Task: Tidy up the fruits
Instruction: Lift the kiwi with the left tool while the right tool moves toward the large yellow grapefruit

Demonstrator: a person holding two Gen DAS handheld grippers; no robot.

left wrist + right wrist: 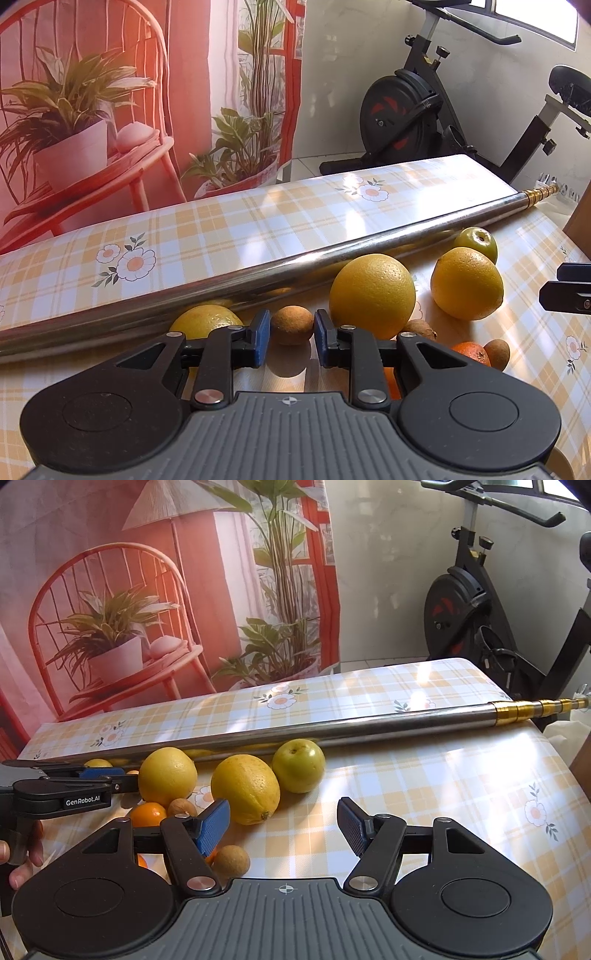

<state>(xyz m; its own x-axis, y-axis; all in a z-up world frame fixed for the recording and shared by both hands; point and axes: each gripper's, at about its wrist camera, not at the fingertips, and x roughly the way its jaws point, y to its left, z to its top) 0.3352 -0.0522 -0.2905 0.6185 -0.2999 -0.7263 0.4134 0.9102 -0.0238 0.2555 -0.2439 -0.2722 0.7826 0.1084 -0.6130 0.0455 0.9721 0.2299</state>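
Observation:
My left gripper (291,332) is low over the table with a small brown fruit (291,325) between its blue pads. The fruit rests on the cloth and the pads stand just off its sides, so the gripper is open. Around it lie two big yellow citrus fruits (371,295) (466,282), a third one (205,321) at the left, a green fruit (475,240), a tangerine (471,352) and another brown fruit (496,354). My right gripper (282,805) is open over bare cloth with nothing in it, to the right of a yellow citrus (245,788) and in front of the green fruit (298,770).
A long metal pole (258,269) lies across the table just behind the fruits. The checked, flowered tablecloth (443,794) stretches to the right of the pile. An exercise bike (413,110) stands beyond the table's far right corner. A hand (18,860) holds the left gripper.

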